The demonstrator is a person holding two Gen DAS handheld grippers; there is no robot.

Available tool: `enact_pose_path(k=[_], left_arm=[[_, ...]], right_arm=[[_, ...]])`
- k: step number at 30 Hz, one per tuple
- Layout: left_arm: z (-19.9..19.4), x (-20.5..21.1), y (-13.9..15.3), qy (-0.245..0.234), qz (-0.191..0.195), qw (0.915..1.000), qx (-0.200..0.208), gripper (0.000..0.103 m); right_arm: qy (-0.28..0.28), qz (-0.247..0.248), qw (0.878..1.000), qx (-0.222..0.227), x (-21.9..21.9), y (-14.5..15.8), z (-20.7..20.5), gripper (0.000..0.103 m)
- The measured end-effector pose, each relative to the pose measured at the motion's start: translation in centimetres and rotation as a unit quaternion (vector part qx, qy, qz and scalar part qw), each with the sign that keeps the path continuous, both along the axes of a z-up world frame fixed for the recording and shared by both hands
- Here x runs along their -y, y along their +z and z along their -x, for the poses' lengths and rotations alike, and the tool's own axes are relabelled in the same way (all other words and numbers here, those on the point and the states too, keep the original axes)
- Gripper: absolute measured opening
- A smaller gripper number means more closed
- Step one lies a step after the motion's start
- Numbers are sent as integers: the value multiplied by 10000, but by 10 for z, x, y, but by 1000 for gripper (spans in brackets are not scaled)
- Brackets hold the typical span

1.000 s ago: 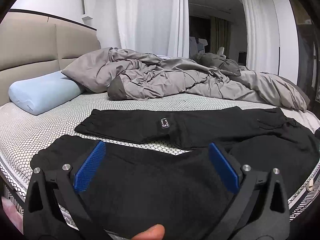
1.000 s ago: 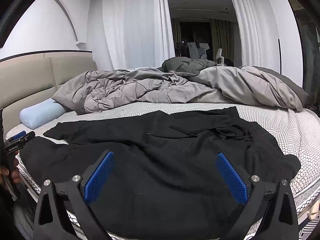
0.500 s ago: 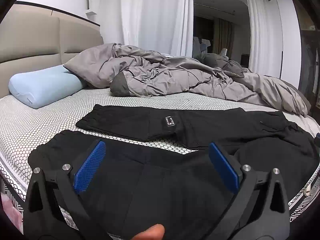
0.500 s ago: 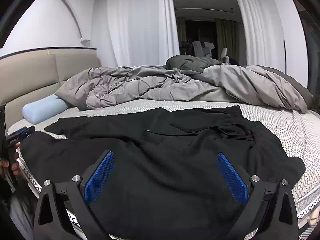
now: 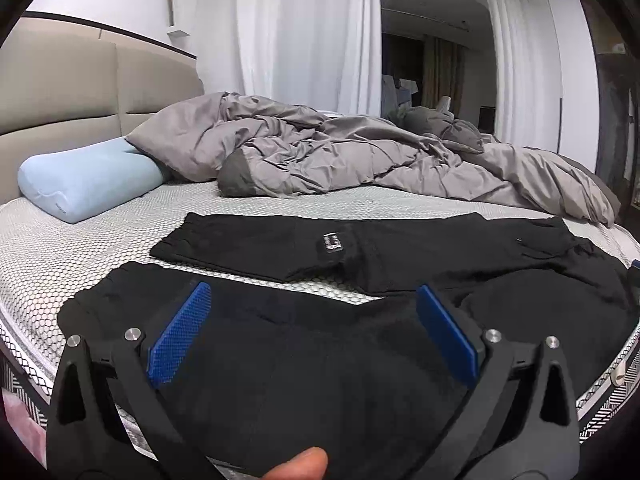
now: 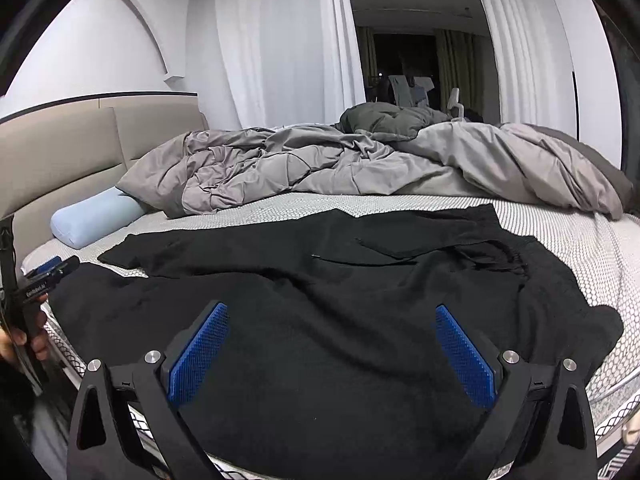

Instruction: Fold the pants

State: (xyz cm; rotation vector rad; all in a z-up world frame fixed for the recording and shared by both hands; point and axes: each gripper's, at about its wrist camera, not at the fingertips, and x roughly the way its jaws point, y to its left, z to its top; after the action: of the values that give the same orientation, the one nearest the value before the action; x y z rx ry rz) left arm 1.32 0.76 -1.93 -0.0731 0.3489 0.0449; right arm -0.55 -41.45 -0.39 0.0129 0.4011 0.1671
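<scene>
Black pants (image 5: 304, 356) lie spread flat on the bed, the legs running left and the waist to the right. The far leg (image 5: 280, 248) carries a small patch label (image 5: 331, 242). My left gripper (image 5: 312, 320) is open and empty, just above the near leg by its cuff end. In the right wrist view the pants (image 6: 360, 280) fill the near bed, and my right gripper (image 6: 331, 340) is open and empty over the waist part. The left gripper also shows at that view's left edge (image 6: 48, 276).
A crumpled grey duvet (image 5: 360, 160) lies across the far side of the bed. A light blue pillow (image 5: 84, 184) rests by the beige headboard (image 5: 80, 92). The white mesh mattress (image 5: 60, 248) has its near edge right below the grippers. White curtains hang behind.
Both grippers have moved a little nearer and lower over the pants. The pants have not moved. Both grippers stay open.
</scene>
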Motion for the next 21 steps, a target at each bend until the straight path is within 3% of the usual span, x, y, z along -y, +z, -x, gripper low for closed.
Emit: enact_pose_path(k=[5, 13, 21], left_arm=[[4, 11, 1, 3, -195, 9998, 73, 102], [5, 3, 2, 90, -14, 9999, 64, 102], [5, 4, 1, -135, 50, 9999, -5, 102]], right_arm=[[59, 132, 9999, 56, -4, 0, 8, 103], [-29, 79, 9997, 238, 3, 7, 17, 103], [-186, -13, 9993, 326, 13, 13, 21, 103]])
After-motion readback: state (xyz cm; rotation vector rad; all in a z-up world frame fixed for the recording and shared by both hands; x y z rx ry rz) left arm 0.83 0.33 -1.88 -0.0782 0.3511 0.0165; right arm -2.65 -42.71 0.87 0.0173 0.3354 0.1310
